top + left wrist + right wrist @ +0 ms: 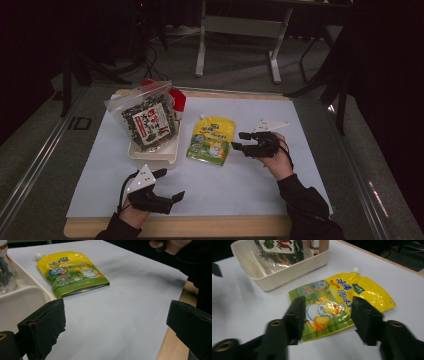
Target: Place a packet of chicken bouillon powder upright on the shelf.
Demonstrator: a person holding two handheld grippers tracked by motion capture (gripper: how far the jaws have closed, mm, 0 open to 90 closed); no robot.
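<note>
Since the pouch (210, 140) lies flat on the white sheet in the middle of the worktop (175, 227), just right of the tray (154, 152), the move ahead turns on which tongs sit closer to it and how its length runs. By the high view the right tongs (240, 141) win: their tips hang just off the pouch's right edge, pointing at it, while the left tongs (170, 185) rest near the front edge, well apart from it and aimed elsewhere. The pouch's long axis runs from its white spout at the far end toward the person at the near end, so the right tongs come at it across the short way.

In the right gripper view the pouch (337, 305) sits straight ahead between the two jaws, which stand partly spread and press on nothing; no grasp yet. The left tongs (115, 322) stand wide and released, with bare sheet between them and the pouch (72, 273) off ahead to one side.

I judge the right hand should take it, closing across the pouch's width near its lower edge.
</note>
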